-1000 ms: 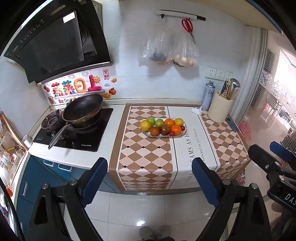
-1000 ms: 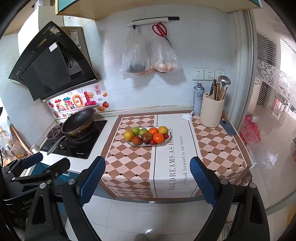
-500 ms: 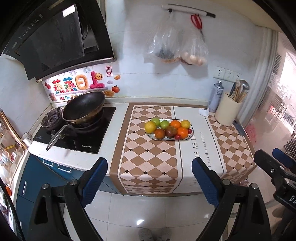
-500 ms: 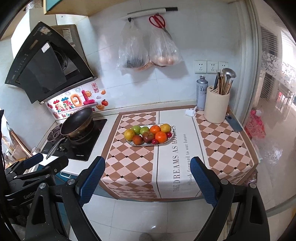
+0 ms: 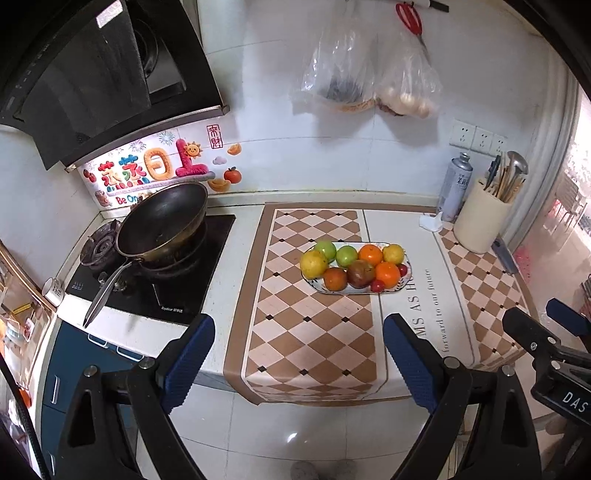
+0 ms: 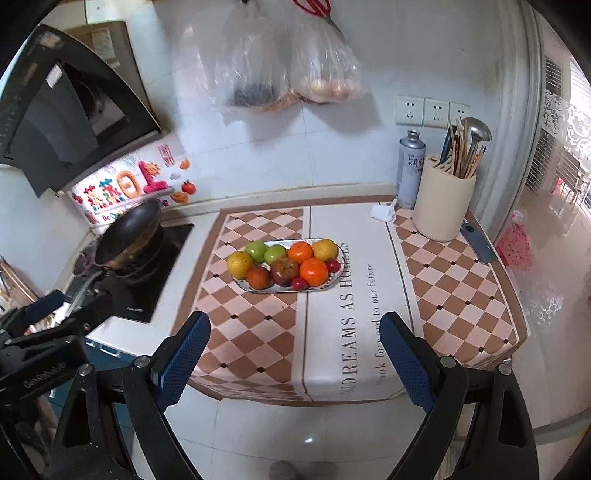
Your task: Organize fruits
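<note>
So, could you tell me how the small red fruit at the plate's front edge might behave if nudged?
The small red fruit looks round and smooth, so it would probably roll. It sits at the shallow plate rim, so it may slip onto the cloth. Likely light.

a dark wok sits on the black gas hob under a slanted range hood. a checked cloth covers the tabletop. by the wall stand a cream utensil holder and a grey spray can. two plastic bags and red scissors hang above.
</note>
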`<action>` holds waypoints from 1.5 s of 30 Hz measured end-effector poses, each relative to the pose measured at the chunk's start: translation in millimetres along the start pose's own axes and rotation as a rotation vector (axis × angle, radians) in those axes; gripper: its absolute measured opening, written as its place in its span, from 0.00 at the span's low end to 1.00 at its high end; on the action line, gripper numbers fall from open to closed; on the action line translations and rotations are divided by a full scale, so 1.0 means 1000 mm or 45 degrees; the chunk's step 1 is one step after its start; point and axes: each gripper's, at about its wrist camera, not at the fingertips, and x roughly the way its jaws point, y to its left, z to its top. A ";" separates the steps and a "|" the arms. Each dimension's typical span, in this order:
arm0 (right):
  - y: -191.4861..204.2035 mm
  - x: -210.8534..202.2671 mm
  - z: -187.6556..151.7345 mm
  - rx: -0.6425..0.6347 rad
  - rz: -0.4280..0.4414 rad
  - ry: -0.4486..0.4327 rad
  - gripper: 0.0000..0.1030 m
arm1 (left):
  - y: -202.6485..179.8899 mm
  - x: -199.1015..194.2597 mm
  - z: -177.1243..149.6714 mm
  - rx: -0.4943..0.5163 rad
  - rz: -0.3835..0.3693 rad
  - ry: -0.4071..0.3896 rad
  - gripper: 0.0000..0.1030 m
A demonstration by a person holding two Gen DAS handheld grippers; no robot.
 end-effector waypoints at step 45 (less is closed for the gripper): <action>0.008 0.020 0.014 -0.028 -0.066 -0.008 0.96 | 0.005 0.027 0.011 -0.022 -0.011 -0.010 0.98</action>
